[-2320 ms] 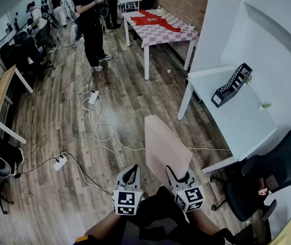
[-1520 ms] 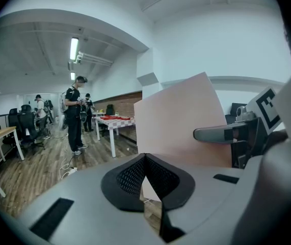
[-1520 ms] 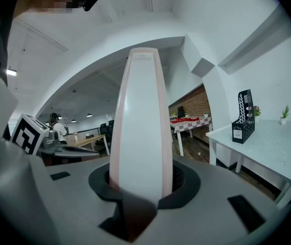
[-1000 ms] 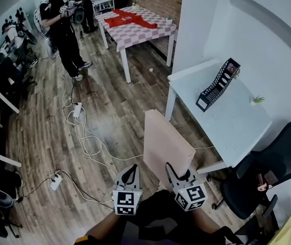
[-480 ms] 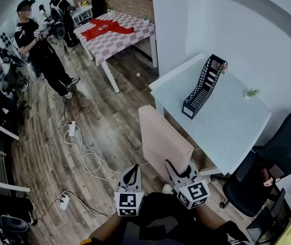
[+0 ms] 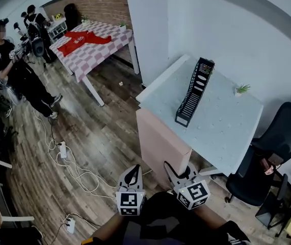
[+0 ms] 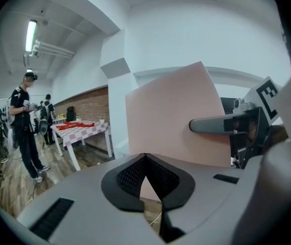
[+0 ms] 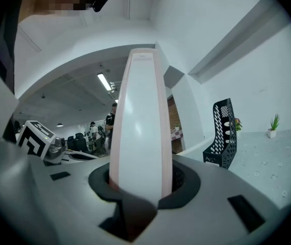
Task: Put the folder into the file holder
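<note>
**A:** The left gripper (image 6: pixel 132 173) is idling, jaws pressed together on nothing. The right gripper (image 6: pixel 180 173) is pinching the flat pale pink cardboard folder (image 6: pixel 160 139) by its lower edge and standing it upright in front of the person. The folder isn't in the black mesh file holder (image 6: pixel 192 93) yet, which is sitting on the white speckled table (image 6: pixel 227 121). Any tips for getting it in?

**B:** I'm reading this as the carry-over bit. I'd be keeping the folder upright and turning it so its thin edge is lining up with the holder's long open top. Then I'd be lowering it from above, not shoving it in sideways. That holder is looking light, so a side bump is probably sending it skating. The free left gripper could be steadying it.

**A:** And room to move?

**B:** Going left to right, the person in dark clothes (image 6: pixel 18 70) and the white cables on the wooden floor (image 6: pixel 66 160) are sitting well off to the left, no bother. The folder's far corner is overlapping the table's near edge in the head view. I can't tell if it's clearing, so I'd be lifting before going forward. The small green plant (image 6: pixel 242 89) is standing well apart from the holder. The black office chair (image 6: pixel 283 131) is parked just beside the table's right corner, out of the path.
</note>
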Tool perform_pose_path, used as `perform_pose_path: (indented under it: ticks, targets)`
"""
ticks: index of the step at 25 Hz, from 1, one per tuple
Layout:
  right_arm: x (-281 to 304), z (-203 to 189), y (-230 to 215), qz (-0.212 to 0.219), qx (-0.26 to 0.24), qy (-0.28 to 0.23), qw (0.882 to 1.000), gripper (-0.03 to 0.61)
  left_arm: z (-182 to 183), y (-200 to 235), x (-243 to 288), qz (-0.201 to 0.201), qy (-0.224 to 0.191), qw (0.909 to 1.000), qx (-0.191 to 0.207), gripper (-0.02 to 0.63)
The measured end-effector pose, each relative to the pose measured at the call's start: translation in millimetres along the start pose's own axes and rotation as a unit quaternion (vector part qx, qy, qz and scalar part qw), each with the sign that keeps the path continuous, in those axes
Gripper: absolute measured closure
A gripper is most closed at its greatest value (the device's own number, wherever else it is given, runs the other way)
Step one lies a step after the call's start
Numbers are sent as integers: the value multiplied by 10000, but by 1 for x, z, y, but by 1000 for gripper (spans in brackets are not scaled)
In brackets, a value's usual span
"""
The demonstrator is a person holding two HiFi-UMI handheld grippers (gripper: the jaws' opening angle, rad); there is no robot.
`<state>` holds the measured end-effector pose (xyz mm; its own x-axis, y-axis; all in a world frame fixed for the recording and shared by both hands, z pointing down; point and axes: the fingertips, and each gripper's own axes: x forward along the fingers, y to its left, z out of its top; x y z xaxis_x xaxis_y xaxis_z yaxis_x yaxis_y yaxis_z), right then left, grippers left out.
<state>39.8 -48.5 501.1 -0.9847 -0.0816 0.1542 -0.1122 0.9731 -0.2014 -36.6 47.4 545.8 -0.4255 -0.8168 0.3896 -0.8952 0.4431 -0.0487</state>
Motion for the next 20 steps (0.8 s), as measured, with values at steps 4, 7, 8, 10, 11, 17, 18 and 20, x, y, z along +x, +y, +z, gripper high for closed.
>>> perform_pose_path:
  ticks: [4, 7, 8, 10, 11, 17, 18, 20]
  targets:
    - [26, 19, 5, -629, 135, -265, 9976, 440, 23, 41, 20, -432, -173, 9988, 119, 607]
    - [40, 42, 6, -1113, 27, -499, 9925, 440, 38, 56, 38, -929, -282, 9949, 268, 607]
    - [43, 49, 6, -1303, 10, -560, 9899, 440, 41, 61, 41, -1094, -301, 9931, 301, 607]
    - [46, 62, 7, -1657, 9, -694, 9837, 440, 44, 72, 43, -1364, -324, 9895, 347, 607]
    - [46, 67, 7, -1831, 10, -758, 9802, 440, 43, 79, 45, -1457, -321, 9882, 349, 607]
    - [33, 92, 7, -2778, -19, -967, 9557, 440, 36, 105, 46, -1833, -355, 9823, 158, 607]
    - [32, 98, 6, -2914, -46, -998, 9514, 440, 38, 109, 47, -1871, -374, 9815, 128, 607]
    - [31, 110, 3, -3171, -75, -1085, 9421, 440, 41, 119, 48, -1922, -402, 9805, 88, 607]
